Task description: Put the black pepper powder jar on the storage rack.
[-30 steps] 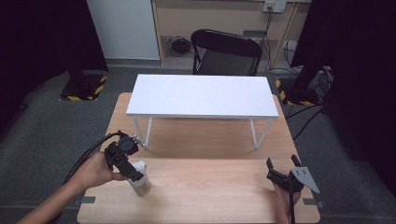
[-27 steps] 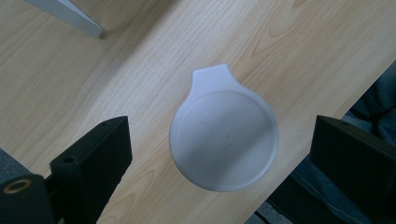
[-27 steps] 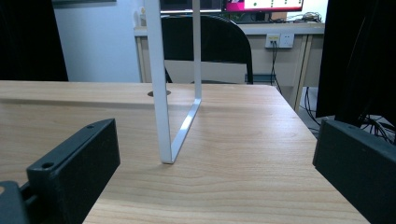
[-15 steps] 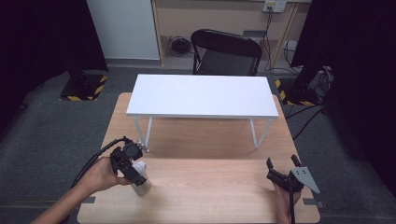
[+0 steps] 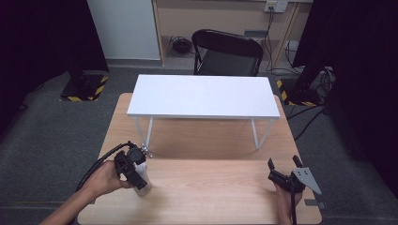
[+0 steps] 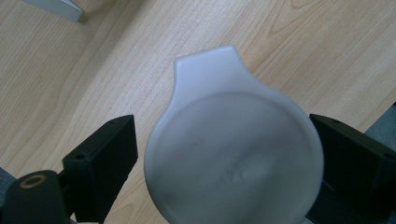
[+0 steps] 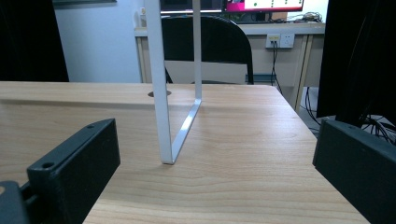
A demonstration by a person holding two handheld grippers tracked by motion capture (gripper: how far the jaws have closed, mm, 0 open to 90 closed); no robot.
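Near the table's (image 5: pixel 211 197) front-left corner, our left gripper (image 6: pixel 224 154) straddles a white lidded cup (image 6: pixel 233 154), jaws spread. It looks light and slick; we would grip its sides. Our right gripper (image 5: pixel 281 178) rests spread, empty.

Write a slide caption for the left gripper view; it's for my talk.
Left tool open astride a white lidded cup on the wooden table.

White container (image 6: pixel 233 149) blurred in left gripper view, bottom edge cut off; contact with jaws unclear. High view: left hand-held gripper (image 5: pixel 133 166) hides most of container (image 5: pixel 143 183). Right hand (image 5: pixel 284 206) cut by bottom edge. Chair (image 5: pixel 227 54) partly hidden behind white shelf (image 5: pixel 202 96).
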